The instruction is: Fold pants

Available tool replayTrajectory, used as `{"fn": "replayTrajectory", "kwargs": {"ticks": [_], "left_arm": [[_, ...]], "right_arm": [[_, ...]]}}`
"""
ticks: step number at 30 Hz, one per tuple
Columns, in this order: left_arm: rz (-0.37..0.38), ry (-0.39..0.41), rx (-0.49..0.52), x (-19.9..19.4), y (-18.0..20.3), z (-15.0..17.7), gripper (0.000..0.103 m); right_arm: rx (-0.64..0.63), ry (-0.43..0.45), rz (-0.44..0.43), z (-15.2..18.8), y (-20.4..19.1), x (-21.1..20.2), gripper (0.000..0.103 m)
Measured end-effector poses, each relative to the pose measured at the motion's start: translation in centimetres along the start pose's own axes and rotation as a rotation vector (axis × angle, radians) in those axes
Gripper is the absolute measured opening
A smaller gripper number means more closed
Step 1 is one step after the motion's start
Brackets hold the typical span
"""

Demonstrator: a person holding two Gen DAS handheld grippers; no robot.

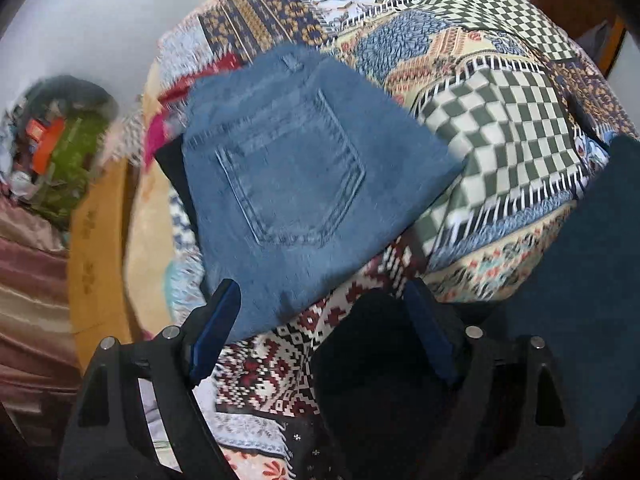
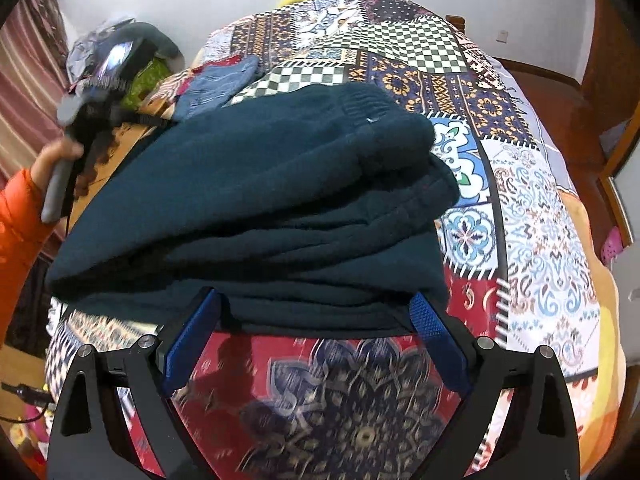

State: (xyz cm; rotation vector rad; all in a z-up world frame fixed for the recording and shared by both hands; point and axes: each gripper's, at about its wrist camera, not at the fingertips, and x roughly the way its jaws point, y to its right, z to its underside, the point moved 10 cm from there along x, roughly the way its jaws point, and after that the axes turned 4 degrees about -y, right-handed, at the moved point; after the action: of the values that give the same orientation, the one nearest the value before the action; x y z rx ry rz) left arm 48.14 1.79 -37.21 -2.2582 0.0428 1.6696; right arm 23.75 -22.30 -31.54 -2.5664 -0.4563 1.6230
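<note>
Folded dark teal pants (image 2: 256,208) lie in a thick stack on the patchwork bedspread (image 2: 540,240). My right gripper (image 2: 316,312) is open, its blue-padded fingers (image 2: 192,344) just in front of the stack's near edge, holding nothing. Folded blue jeans (image 1: 288,184) lie pocket-up near the bed's left side; they also show small in the right wrist view (image 2: 218,84). My left gripper (image 1: 324,300) is open over the jeans' near edge, empty. The teal pants fill the right edge of the left wrist view (image 1: 592,280). The left gripper body (image 2: 100,92) shows in the right wrist view, held by a hand.
The bedspread (image 1: 500,120) covers the whole bed. A wooden bedside surface (image 1: 96,248) sits left of the bed with a cluttered pile of items (image 1: 56,144) beyond. A wooden bed frame (image 2: 560,76) runs at the far right. A striped curtain (image 2: 28,80) hangs at left.
</note>
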Motion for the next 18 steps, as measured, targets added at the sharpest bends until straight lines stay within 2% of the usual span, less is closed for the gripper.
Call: {"fn": "replayTrajectory", "kwargs": {"ticks": [2, 5, 9, 12, 14, 18], "left_arm": [[0.038, 0.007, -0.041, 0.3, -1.1, 1.3, 0.088], [0.047, 0.032, -0.069, 0.1, -2.2, 3.9, 0.088], [0.101, 0.009, -0.086, -1.1, -2.9, 8.1, 0.086], [0.09, 0.009, -0.042, -2.9, -2.2, 11.5, 0.085], [0.106, 0.005, -0.024, -3.9, -1.3, 13.4, 0.079], [0.129, 0.023, -0.065, -5.6, 0.2, 15.6, 0.078]], "right_arm": [[0.014, 0.006, 0.0, -1.0, 0.2, 0.1, 0.095], [0.049, 0.04, -0.014, -2.3, 0.3, -0.3, 0.095], [0.062, 0.096, -0.004, -3.8, 0.3, -1.3, 0.095], [0.053, 0.127, 0.009, -3.9, 0.2, -2.5, 0.095], [0.049, 0.135, 0.009, -3.7, 0.1, -3.1, 0.095], [0.028, 0.147, 0.013, -2.9, -0.5, -4.3, 0.095]]}}
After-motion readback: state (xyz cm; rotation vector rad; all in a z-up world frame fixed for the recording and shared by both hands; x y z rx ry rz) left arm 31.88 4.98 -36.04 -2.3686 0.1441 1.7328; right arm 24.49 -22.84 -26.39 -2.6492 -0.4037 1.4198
